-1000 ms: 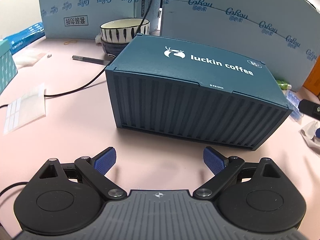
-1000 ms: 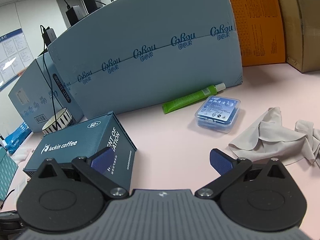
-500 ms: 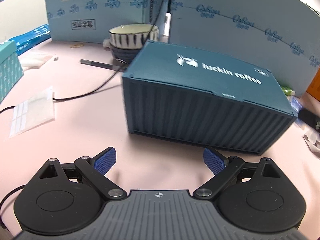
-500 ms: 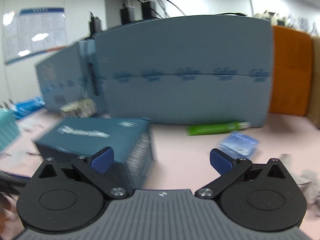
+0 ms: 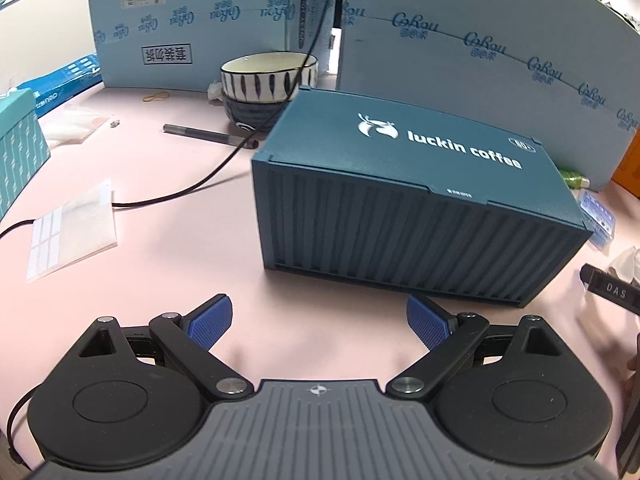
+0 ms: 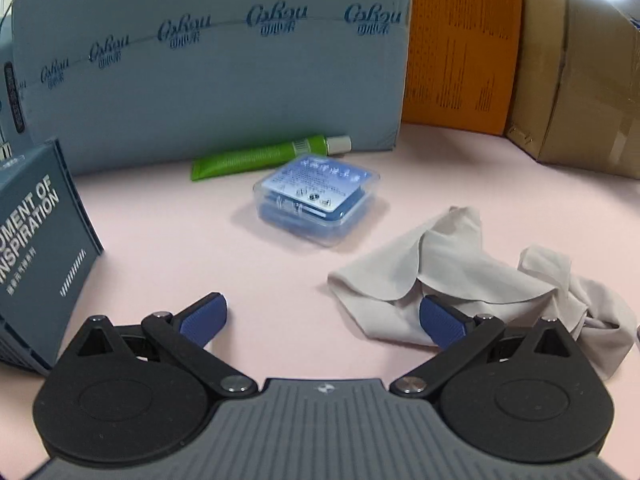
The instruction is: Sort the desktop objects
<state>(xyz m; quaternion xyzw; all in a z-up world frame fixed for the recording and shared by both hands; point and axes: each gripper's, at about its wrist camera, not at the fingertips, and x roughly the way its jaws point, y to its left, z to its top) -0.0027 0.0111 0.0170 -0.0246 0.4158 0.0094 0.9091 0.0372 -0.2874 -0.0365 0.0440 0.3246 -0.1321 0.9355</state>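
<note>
The right gripper (image 6: 322, 314) hangs just over the pink desk (image 6: 168, 240) with its blue pads spread wide and nothing between them. A crumpled grey cloth (image 6: 452, 272) lies right by the right-hand pad (image 6: 440, 320). Further back sits a clear plastic case (image 6: 316, 200) with a blue label, and behind it a green tube (image 6: 260, 157) lies along the foot of a pale blue carton (image 6: 224, 80). A dark teal box (image 6: 36, 264) pokes in at the left edge.
</note>
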